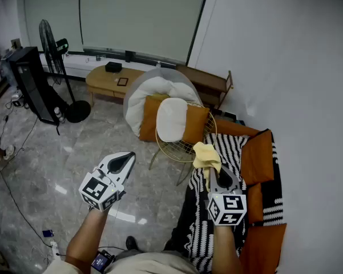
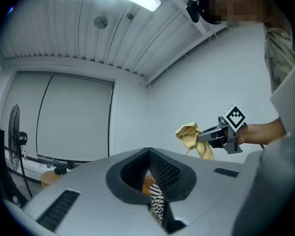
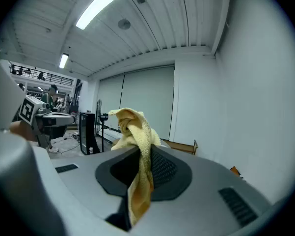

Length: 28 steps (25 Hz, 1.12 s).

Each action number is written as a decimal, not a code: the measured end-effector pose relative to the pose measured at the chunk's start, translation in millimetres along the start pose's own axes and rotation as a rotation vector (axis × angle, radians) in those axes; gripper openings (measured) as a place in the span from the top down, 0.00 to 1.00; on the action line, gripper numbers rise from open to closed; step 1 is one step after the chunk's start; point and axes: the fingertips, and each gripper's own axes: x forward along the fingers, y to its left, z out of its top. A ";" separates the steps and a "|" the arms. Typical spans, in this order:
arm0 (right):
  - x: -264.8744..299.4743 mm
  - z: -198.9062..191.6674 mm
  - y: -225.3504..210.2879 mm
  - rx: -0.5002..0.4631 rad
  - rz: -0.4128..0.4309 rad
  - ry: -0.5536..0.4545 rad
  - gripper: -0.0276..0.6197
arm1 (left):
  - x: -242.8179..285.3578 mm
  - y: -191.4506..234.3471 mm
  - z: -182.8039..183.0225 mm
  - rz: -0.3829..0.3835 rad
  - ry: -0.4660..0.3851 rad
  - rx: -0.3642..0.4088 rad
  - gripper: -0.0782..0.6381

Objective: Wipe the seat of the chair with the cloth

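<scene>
A gold wire chair [image 1: 181, 148] stands ahead of me on the marble floor, with a white cushion [image 1: 172, 119] and an orange cushion [image 1: 195, 124] leaning on its back. My right gripper [image 1: 213, 168] is shut on a yellow cloth [image 1: 206, 154], held in the air just right of the chair's seat and above the sofa edge. The cloth [image 3: 135, 132] bunches above the jaws of the right gripper [image 3: 139, 149] and hangs down between them. My left gripper [image 1: 128, 155] is shut and holds nothing, left of the chair over the floor. From the left gripper [image 2: 148, 151] I see the cloth [image 2: 191, 134] off to the right.
A sofa with a black-and-white striped throw [image 1: 231, 152] and orange cushions [image 1: 257, 156] runs along the right wall. Behind the chair are a round white padded seat [image 1: 151, 89], a low wooden table [image 1: 105, 79] and a wooden bench [image 1: 210, 84]. A fan [image 1: 52, 43] and black cabinet [image 1: 33, 83] stand left.
</scene>
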 end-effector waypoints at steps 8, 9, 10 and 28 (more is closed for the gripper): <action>2.7 -1.0 7.7 0.003 -0.009 0.004 0.87 | -0.7 3.6 1.9 -0.018 -0.002 -0.008 0.87; 3.1 -1.5 8.9 0.003 -0.011 0.005 0.87 | -1.2 4.4 0.9 -0.020 0.000 -0.010 0.87; 3.6 -1.8 10.3 0.004 -0.012 0.005 0.87 | -1.8 4.9 1.3 -0.023 0.001 -0.013 0.87; 33.7 2.2 44.7 0.083 -0.011 -0.022 0.86 | 8.5 32.1 -17.5 -0.101 0.030 0.052 0.87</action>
